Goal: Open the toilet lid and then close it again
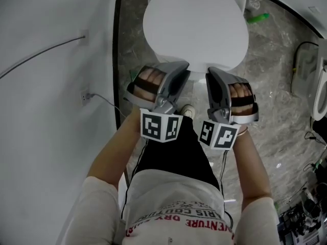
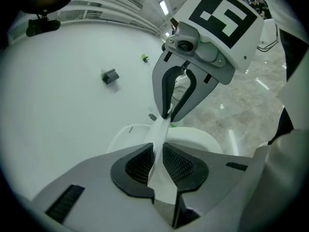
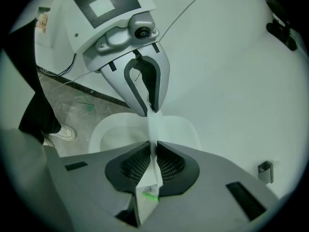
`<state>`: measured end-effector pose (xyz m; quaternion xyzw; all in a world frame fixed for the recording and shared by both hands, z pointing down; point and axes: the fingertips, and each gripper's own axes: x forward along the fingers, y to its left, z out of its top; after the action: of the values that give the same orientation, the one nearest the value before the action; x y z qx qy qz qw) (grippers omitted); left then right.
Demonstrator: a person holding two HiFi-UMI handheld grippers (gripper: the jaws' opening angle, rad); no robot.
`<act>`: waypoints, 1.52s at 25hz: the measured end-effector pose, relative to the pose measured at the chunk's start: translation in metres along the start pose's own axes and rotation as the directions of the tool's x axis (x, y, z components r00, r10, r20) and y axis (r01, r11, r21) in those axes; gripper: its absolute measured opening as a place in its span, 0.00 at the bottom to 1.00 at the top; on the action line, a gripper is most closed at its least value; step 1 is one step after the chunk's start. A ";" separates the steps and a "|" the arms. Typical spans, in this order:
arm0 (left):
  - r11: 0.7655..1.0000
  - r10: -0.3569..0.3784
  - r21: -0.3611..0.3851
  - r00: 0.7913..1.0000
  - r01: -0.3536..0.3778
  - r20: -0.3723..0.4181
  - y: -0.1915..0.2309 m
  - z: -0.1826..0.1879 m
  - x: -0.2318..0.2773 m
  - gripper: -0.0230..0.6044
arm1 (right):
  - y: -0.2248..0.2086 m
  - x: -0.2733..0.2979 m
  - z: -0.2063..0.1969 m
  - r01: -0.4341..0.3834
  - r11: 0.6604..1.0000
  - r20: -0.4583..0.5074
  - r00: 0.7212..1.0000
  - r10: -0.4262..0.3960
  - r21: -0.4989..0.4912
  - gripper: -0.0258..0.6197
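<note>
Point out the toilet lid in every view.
Head view: toilet lid, big white oval, top centre.
Left gripper view: thin white strip seen edge-on, lower centre, between the jaws.
Right gripper view: the same thin strip, lower centre, between the jaws.
Shared landmark: grey marbled floor.

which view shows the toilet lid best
The head view: the toilet lid shows from above as a broad white oval, the left hand-held gripper and right hand-held gripper at its front edge. The left gripper view and right gripper view show only its thin edge pinched between their jaws.
</note>
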<state>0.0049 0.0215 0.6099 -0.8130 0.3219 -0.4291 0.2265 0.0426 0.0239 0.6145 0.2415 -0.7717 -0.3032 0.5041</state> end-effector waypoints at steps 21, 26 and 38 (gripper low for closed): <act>0.992 -0.031 0.126 0.991 0.014 0.129 0.133 0.040 0.015 0.10 | -0.141 0.011 0.014 0.052 0.997 -0.105 0.993 -0.047 0.054 0.09; 0.992 -0.034 0.125 0.992 0.018 0.123 0.164 0.047 0.024 0.10 | -0.173 0.018 0.014 0.074 0.996 -0.100 0.993 -0.070 0.041 0.09; 0.995 0.027 0.095 0.989 -0.041 0.144 0.239 0.061 0.059 0.12 | -0.251 0.044 0.007 0.067 0.997 -0.034 0.997 -0.065 0.043 0.09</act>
<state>0.0027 -0.1807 0.4561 -0.8239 0.2972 -0.3813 0.2957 0.0366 -0.1800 0.4611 0.2830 -0.7615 -0.2984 0.5010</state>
